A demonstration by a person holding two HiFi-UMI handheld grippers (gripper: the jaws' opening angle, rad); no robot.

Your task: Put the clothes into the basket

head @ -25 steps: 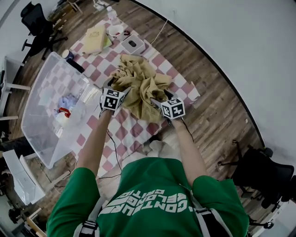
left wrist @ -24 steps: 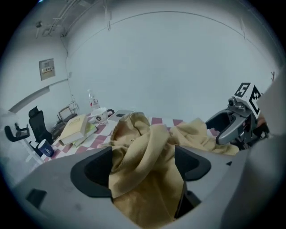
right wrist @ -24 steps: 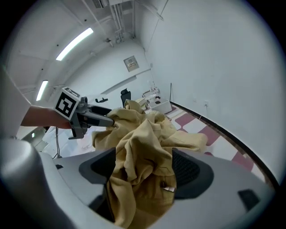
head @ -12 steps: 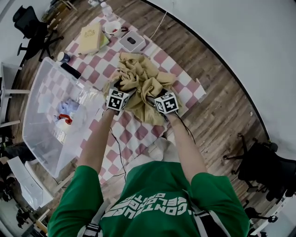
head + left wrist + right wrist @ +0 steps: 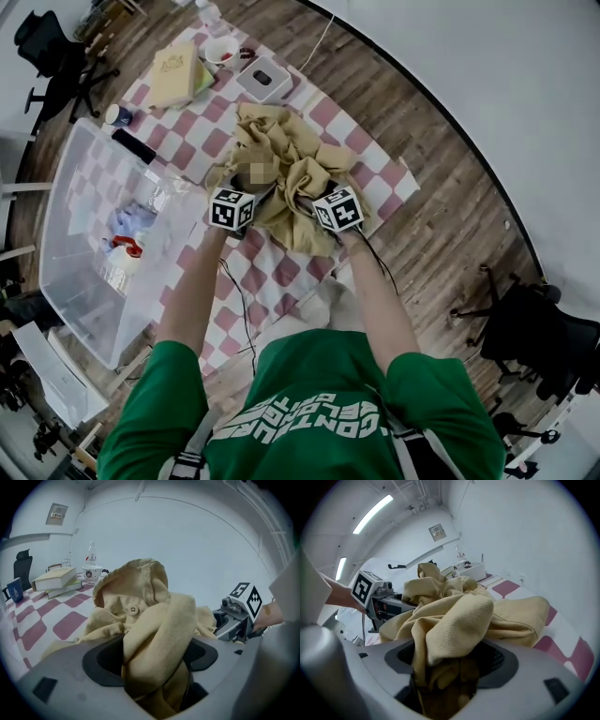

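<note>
Head view: the tan corduroy shirt lies crumpled on the red-and-white checked cloth. It is outside the clear plastic basket that stands just to its left, and the left gripper and the right gripper are both pushed into its near edge. In the left gripper view the jaws, which have just been closing, stand wide with a thick fold of the shirt between them, not yet pinched. In the right gripper view the jaws are likewise apart around a bunched fold.
</note>
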